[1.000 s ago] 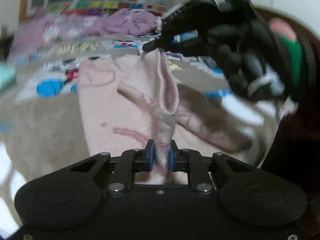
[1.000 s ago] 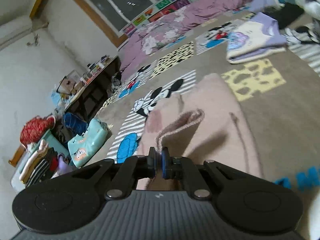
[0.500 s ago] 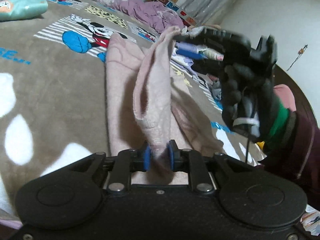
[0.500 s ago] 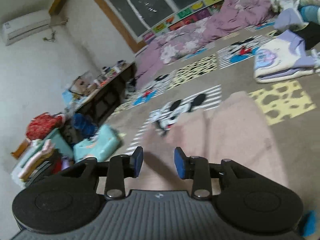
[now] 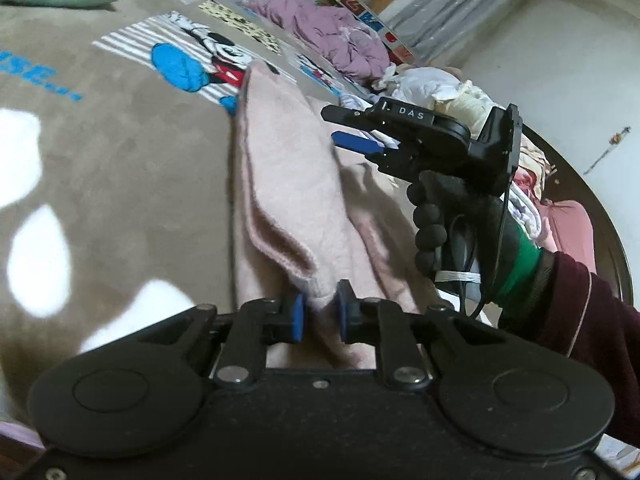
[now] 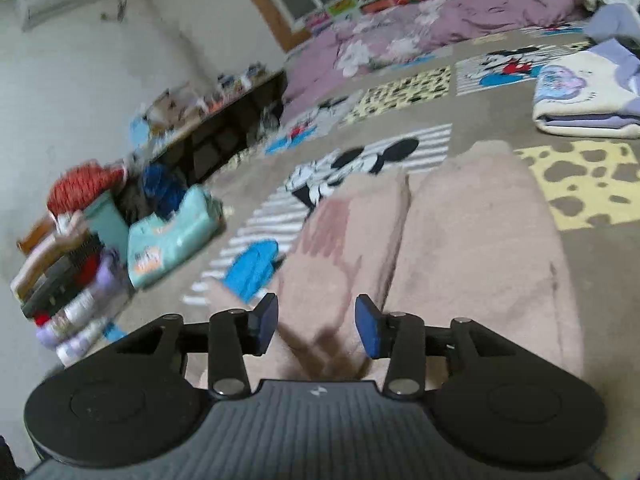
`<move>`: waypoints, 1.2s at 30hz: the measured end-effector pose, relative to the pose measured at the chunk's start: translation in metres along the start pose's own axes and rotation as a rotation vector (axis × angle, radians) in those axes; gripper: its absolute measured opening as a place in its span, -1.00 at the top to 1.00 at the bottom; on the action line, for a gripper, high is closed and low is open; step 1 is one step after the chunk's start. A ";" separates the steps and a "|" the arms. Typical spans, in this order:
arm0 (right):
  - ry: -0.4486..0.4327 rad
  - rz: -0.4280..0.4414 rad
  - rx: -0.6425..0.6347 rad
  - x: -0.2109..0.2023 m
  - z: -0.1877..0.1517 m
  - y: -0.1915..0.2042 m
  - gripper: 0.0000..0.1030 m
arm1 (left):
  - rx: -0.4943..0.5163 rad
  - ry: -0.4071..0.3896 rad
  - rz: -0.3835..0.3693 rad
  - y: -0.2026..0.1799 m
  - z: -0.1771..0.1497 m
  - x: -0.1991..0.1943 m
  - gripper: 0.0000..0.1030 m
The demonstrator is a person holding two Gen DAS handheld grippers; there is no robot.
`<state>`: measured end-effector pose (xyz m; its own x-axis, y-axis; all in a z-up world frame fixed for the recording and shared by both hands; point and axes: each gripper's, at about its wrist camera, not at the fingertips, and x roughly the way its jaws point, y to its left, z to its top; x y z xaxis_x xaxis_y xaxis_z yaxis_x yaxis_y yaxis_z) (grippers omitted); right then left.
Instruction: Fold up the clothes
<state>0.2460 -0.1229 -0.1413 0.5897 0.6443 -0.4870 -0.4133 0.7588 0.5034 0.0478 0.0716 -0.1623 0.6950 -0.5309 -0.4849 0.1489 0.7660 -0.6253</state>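
- We see a soft pink garment (image 5: 288,184) in front of our left tool.
- The blanket (image 5: 120,152) under it is brown with cartoon mice, stripes and blue letters.
- Our pads (image 6: 370,330) are blue.
- Far ahead lies a purple quilt (image 6: 460,20).

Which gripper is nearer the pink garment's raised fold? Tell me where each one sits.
Left. The left gripper pinches the pink garment's raised fold; the right gripper, jaws just opened, hovers empty beside its far end.
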 end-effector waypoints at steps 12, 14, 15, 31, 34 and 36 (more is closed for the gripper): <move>0.309 0.090 -0.273 0.018 0.004 0.023 0.22 | -0.023 0.024 0.016 0.001 -0.004 -0.003 0.72; 0.369 0.072 -0.331 0.016 0.007 0.030 0.31 | -0.016 0.028 0.009 0.001 -0.003 -0.001 0.72; 0.385 0.064 -0.346 0.014 0.010 0.032 0.41 | -0.010 0.032 0.002 0.000 -0.003 -0.001 0.72; 0.287 -0.164 -0.279 0.014 0.017 0.028 0.42 | 0.006 0.138 -0.041 -0.004 -0.007 0.007 0.69; 0.243 -0.206 -0.312 0.010 0.018 0.034 0.35 | 0.059 0.138 -0.018 -0.017 -0.007 -0.002 0.61; 0.205 -0.211 -0.321 0.002 0.021 0.037 0.35 | 0.113 0.093 0.030 -0.029 -0.002 -0.016 0.61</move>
<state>0.2464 -0.0955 -0.1082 0.5478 0.4532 -0.7032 -0.5122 0.8463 0.1464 0.0307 0.0572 -0.1379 0.6333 -0.5339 -0.5602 0.2109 0.8156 -0.5388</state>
